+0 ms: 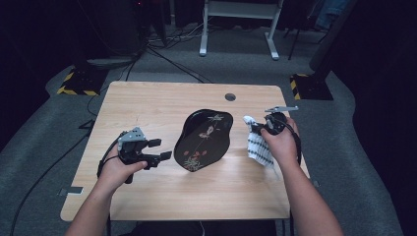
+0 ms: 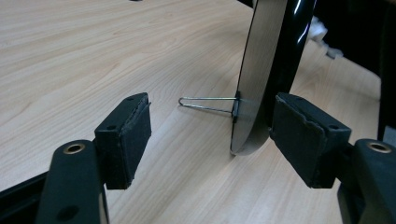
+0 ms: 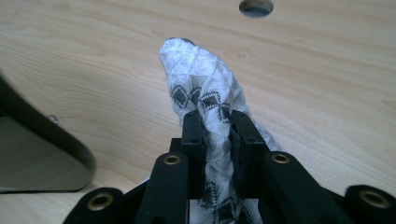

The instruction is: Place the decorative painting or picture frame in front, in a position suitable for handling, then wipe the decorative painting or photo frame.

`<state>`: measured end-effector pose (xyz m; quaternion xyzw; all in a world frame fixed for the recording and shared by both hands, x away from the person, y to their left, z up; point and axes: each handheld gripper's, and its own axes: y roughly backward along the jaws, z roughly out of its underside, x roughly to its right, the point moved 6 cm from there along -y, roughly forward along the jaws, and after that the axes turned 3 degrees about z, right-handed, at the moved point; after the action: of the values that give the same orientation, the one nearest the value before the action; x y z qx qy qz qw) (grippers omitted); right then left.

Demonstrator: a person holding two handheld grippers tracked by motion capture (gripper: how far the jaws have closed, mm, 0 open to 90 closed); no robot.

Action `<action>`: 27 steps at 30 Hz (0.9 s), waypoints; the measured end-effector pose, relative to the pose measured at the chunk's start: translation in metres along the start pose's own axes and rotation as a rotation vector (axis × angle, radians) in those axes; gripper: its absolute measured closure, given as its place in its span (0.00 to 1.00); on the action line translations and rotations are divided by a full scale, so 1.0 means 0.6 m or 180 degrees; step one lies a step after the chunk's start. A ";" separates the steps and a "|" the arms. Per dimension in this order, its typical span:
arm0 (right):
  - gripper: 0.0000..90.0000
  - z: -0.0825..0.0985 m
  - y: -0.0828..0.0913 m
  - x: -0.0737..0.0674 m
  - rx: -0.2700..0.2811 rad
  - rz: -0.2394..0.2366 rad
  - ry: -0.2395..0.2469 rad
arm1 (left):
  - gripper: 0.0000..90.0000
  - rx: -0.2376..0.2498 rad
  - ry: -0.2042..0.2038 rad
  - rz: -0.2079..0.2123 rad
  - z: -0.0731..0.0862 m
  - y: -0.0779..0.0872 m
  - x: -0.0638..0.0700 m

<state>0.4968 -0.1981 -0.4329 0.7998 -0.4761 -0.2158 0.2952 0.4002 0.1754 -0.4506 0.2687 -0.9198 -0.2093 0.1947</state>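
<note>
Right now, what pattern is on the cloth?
White cloth with dark diamond shapes, clearest in the right gripper view.

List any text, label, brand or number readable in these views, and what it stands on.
None can be read.
Black tray: flower and insect pictures, no lettering.
Cloth: a diamond weave, no label visible.
Left hand-held gripper and right hand-held gripper: no marking legible.
Table: bare wood.

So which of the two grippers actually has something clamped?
The right gripper: its jaws pinch the patterned cloth. The left gripper stands open around the black tray's edge.
</note>
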 end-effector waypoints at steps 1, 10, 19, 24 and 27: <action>0.87 0.000 0.000 0.000 0.0000 0.0000 0.0000 | 0.32 -0.0001 -0.0041 -0.0001 -0.001 -0.004 0.002; 0.87 -0.022 0.087 -0.040 0.0403 -0.0159 0.0127 | 0.31 -0.0082 -0.0313 0.0063 -0.008 -0.029 0.032; 0.87 -0.047 0.136 -0.098 0.0706 -0.0403 0.0309 | 0.44 0.0087 -0.0330 0.0008 -0.013 -0.045 0.045; 0.87 -0.066 0.156 -0.137 0.0862 -0.0529 0.0442 | 0.55 0.0168 -0.0380 0.0074 -0.011 -0.052 0.050; 0.87 -0.077 0.163 -0.163 0.0946 -0.0645 0.0501 | 0.59 0.0261 -0.0373 0.0188 -0.012 -0.058 0.057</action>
<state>0.4191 -0.1353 -0.3266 0.8927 -0.3953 -0.1086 0.1870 0.3913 0.1266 -0.4532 0.2365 -0.9450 -0.1810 0.1354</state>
